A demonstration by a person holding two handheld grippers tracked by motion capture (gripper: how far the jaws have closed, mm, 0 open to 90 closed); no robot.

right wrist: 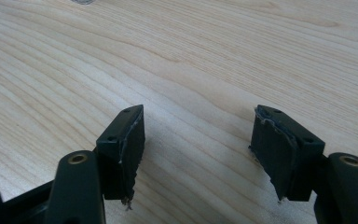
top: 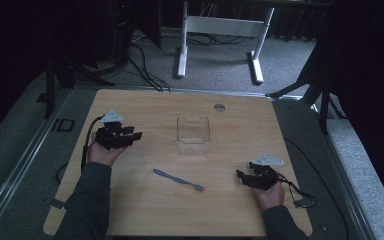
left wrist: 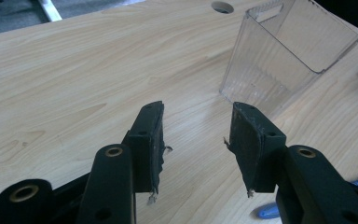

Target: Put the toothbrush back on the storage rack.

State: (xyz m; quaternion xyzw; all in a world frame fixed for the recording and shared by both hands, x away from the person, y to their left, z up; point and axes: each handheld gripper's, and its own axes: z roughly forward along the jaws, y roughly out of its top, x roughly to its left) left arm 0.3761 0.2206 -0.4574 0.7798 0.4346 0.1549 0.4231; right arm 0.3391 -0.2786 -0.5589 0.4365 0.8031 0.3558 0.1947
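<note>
Left gripper [top: 136, 134] open, empty, near clear plastic bin [top: 193, 135]; right gripper [top: 240, 176] open, empty; blue toothbrush [top: 178, 179] lies between on wooden table [top: 145, 105].

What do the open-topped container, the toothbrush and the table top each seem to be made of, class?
Container: probably clear, glossy plastic; the wood grain shows through its faintly ribbed walls.
Toothbrush: likely moulded plastic, blue and smooth; its bristles are too small to judge.
Table top: pale wood or a wood-look laminate; a flat, even matt grain pattern leaves this open.
</note>
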